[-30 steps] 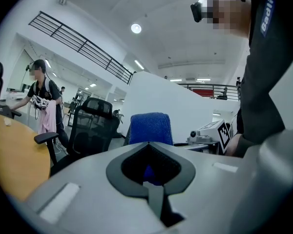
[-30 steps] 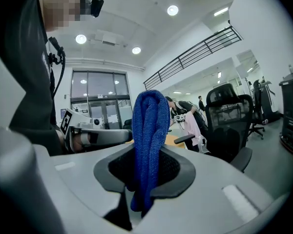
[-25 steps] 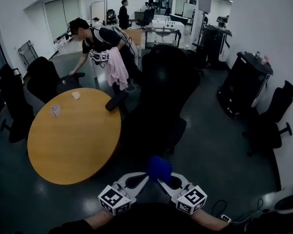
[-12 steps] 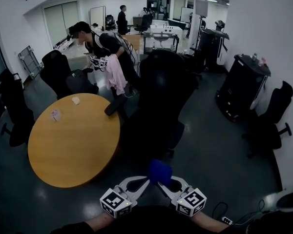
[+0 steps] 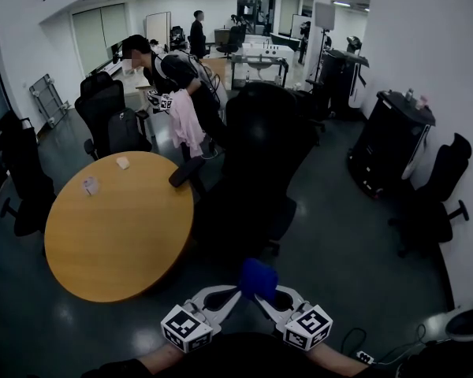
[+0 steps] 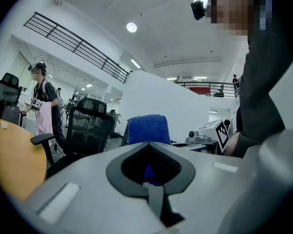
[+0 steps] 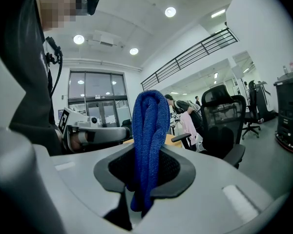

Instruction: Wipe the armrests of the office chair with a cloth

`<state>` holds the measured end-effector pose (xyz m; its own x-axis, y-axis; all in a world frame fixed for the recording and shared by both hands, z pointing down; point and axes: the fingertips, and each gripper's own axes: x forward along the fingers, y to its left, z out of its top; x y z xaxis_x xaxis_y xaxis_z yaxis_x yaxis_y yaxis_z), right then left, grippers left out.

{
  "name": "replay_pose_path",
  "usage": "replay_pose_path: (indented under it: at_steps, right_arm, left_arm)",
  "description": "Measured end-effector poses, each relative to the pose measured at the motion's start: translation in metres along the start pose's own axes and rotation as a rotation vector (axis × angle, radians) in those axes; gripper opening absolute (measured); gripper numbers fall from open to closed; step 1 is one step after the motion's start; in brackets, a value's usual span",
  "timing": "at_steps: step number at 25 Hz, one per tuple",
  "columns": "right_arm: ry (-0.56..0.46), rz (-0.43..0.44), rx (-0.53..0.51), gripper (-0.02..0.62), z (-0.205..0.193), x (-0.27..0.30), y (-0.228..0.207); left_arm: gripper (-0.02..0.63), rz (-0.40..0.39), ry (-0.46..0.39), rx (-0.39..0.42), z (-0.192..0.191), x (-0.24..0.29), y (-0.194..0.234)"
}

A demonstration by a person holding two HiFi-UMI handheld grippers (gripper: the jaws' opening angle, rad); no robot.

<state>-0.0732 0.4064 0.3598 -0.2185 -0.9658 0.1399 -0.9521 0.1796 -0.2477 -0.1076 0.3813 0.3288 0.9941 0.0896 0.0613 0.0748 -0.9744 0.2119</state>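
A folded blue cloth [image 5: 258, 279] stands up between my two grippers at the bottom of the head view. My right gripper [image 5: 263, 294] is shut on the blue cloth [image 7: 149, 130], which runs up through its jaws. My left gripper [image 5: 234, 289] is shut, its tips close beside the cloth [image 6: 147, 128]; no cloth shows pinched in it. The black office chair [image 5: 268, 144] stands ahead, well beyond both grippers, with its left armrest [image 5: 188, 172] next to the table. The chair [image 6: 90, 126] and an armrest [image 6: 43, 139] also show in the left gripper view.
A round wooden table [image 5: 118, 227] with two small items lies to the left. Behind it a person [image 5: 173, 73] holding a pink cloth stands by other black chairs [image 5: 110, 120]. A black cabinet [image 5: 390, 144] and another chair [image 5: 433, 203] stand at the right.
My grippers and the cloth have stayed almost still, sitting slightly lower in view than a second ago. The person in the background has straightened up, and the chair beside them has shifted.
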Motion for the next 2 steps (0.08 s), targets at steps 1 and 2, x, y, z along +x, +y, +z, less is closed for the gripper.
replay_pose_path:
  at_steps: [1, 2]
  right_arm:
    - [0.0, 0.0, 0.001, 0.087, 0.0, -0.0007, 0.0007]
    - [0.0, -0.001, 0.002, 0.087, 0.0001, -0.0014, 0.0013]
  left_arm:
    - [0.02, 0.0, 0.0, 0.0, 0.0005, -0.0004, -0.0011]
    - [0.02, 0.0, 0.0, 0.0, 0.0015, -0.0006, -0.0024]
